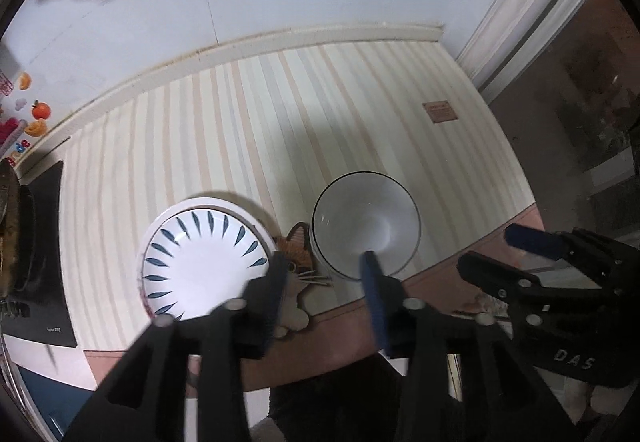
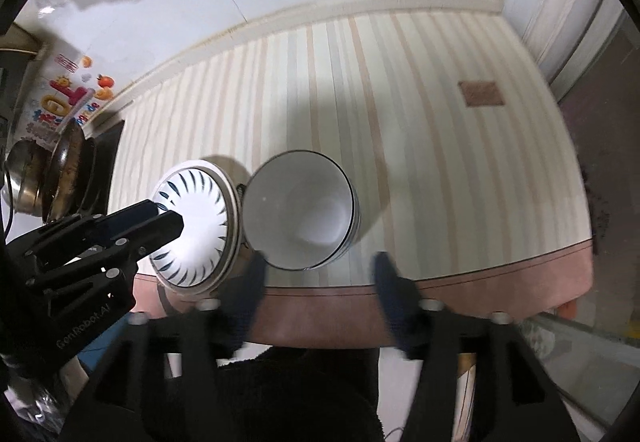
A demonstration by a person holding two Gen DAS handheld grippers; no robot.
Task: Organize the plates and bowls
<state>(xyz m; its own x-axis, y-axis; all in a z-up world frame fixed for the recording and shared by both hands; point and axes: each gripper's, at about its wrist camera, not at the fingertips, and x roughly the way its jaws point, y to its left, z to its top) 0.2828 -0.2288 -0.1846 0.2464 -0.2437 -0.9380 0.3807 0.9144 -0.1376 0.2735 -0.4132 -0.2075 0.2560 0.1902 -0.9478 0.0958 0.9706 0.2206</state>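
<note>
White plate point(image 1: 200, 262) with blue leaf marks — white, dark-rimmed bowl point(image 1: 366, 222) — cream-striped tablecloth point(image 1: 248, 121).

A leaf-patterned plate stack point(image 1: 200, 262) lies just beside stacked white bowls point(image 1: 366, 224), all upright.

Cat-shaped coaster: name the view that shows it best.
Left wrist view. The cat-shaped coaster shows its ears, face and whiskers between the leaf-pattern plate and the white bowl. In the right wrist view, only a dark sliver shows between them.
</note>
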